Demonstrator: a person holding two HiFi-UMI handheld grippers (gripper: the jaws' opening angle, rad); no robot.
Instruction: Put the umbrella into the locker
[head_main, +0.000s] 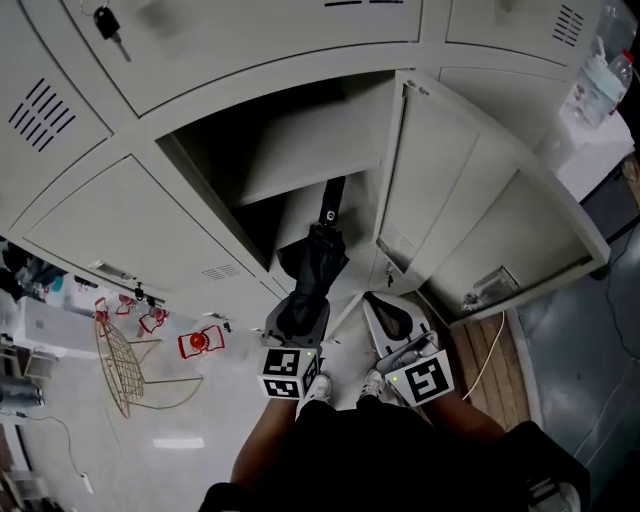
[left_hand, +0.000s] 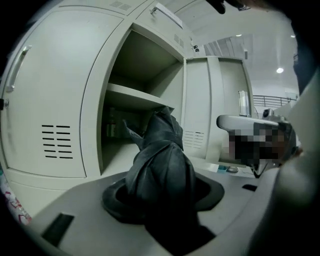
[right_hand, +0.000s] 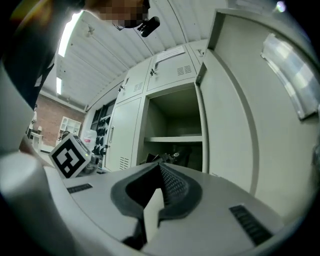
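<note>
My left claw (head_main: 297, 322) is squeezed tight on the black folded umbrella (head_main: 318, 262), near its lower end. The umbrella points up the middle of the picture. Its far end pokes into the open locker (head_main: 212, 182), just under the shelf (head_main: 310, 150). My right claw (head_main: 392, 318) sits just to the right of the left one, pinched shut with nothing in it. The locker door (head_main: 460, 200) stands open on the right side.
</note>
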